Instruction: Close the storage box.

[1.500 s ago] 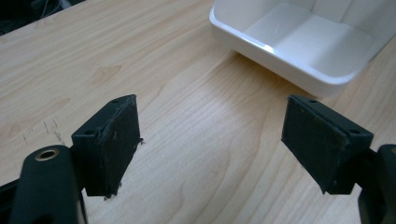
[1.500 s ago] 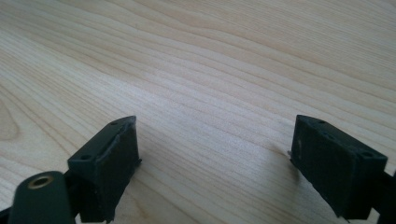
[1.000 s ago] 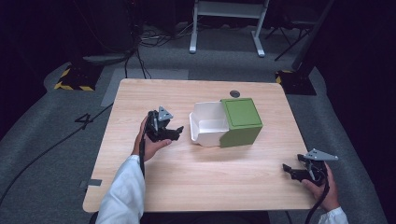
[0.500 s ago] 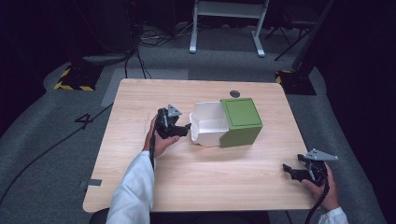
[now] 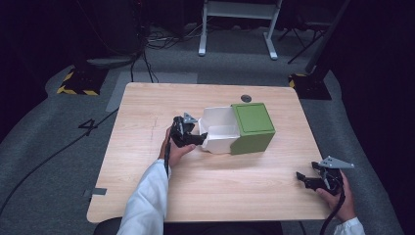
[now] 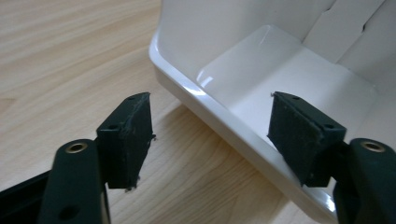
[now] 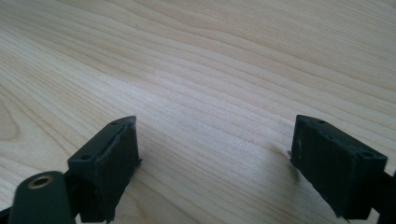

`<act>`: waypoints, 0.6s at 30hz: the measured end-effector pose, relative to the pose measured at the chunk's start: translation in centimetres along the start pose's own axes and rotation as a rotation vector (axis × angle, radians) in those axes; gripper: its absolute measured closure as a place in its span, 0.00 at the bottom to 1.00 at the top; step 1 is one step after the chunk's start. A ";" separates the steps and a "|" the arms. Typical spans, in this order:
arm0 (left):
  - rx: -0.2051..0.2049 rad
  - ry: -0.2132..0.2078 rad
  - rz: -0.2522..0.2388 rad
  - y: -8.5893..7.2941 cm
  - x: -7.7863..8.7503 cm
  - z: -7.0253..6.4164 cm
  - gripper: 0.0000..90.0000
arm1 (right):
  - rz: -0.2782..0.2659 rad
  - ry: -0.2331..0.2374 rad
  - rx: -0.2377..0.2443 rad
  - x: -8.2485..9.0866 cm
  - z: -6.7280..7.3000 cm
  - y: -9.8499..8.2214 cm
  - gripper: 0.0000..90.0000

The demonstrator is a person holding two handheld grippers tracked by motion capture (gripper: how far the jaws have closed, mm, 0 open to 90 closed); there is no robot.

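Left gripper [image 6: 210, 135] jaws just closing, straddling white tray [image 6: 261, 74] rim, not yet pinched. Right gripper [image 5: 320, 178] agape, 5 o'clock. Risk: thin glossy rim slips; tray shoves green box [image 5: 253, 127].

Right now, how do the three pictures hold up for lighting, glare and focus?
High view: the table is evenly lit while the floor around it falls to near black; sharp enough. Left gripper view: the white tray throws glossy highlights along its rim and floor, and the near pads look soft. Right gripper view: even light on wood, faint shadows under the pads, far grain slightly blurred.
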State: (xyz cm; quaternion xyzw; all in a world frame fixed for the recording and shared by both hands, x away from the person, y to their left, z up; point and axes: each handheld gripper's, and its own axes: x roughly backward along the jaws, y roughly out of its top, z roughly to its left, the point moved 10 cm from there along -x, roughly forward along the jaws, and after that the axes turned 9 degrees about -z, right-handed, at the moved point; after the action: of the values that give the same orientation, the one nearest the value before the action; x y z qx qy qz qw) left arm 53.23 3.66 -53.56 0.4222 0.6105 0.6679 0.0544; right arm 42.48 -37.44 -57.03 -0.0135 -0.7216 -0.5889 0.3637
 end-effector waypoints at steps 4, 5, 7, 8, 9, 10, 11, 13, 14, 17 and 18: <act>0.017 -0.025 0.018 -0.5 -0.8 -0.9 0.44 | 0.001 0.000 0.000 0.0 0.0 0.0 0.17; 0.014 -0.016 0.026 -0.6 -0.9 -0.9 0.44 | 0.001 -0.001 0.000 0.0 0.0 0.0 0.17; 0.018 -0.014 0.029 -0.7 -1.0 -1.0 0.44 | 0.001 0.000 0.000 0.0 0.0 0.0 0.17; 0.028 -0.012 0.029 -0.7 -1.0 -1.0 0.45 | 0.001 0.000 0.000 0.0 0.0 0.0 0.17; 0.036 -0.009 0.024 -0.6 -1.1 -1.0 0.48 | 0.000 0.000 0.000 0.0 0.0 0.0 0.17; 0.038 -0.005 0.021 -0.5 -1.1 -1.0 0.50 | 0.000 0.000 0.000 0.0 0.0 0.0 0.17; 0.042 -0.003 0.014 -0.4 -1.1 -1.0 0.50 | 0.000 0.000 0.000 0.0 0.0 0.0 0.17; 0.044 0.000 0.006 -0.3 -1.1 -1.1 0.53 | 0.001 0.000 0.000 0.0 0.0 0.0 0.17; 0.042 0.002 0.007 -0.2 -1.2 -1.2 0.54 | 0.000 0.000 0.000 0.0 0.0 0.0 0.17; 0.048 0.006 0.006 -0.2 -1.3 -1.3 0.54 | 0.001 0.000 0.000 0.0 0.0 0.0 0.17; 0.051 0.009 0.006 -0.2 -1.3 -1.4 0.54 | 0.000 0.000 0.000 0.0 0.0 0.0 0.17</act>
State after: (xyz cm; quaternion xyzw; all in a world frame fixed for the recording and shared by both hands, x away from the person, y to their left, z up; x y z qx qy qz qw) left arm 53.13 1.88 -54.24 0.4223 0.6263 0.6541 0.0391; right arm 42.48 -37.44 -57.03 -0.0135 -0.7216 -0.5889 0.3638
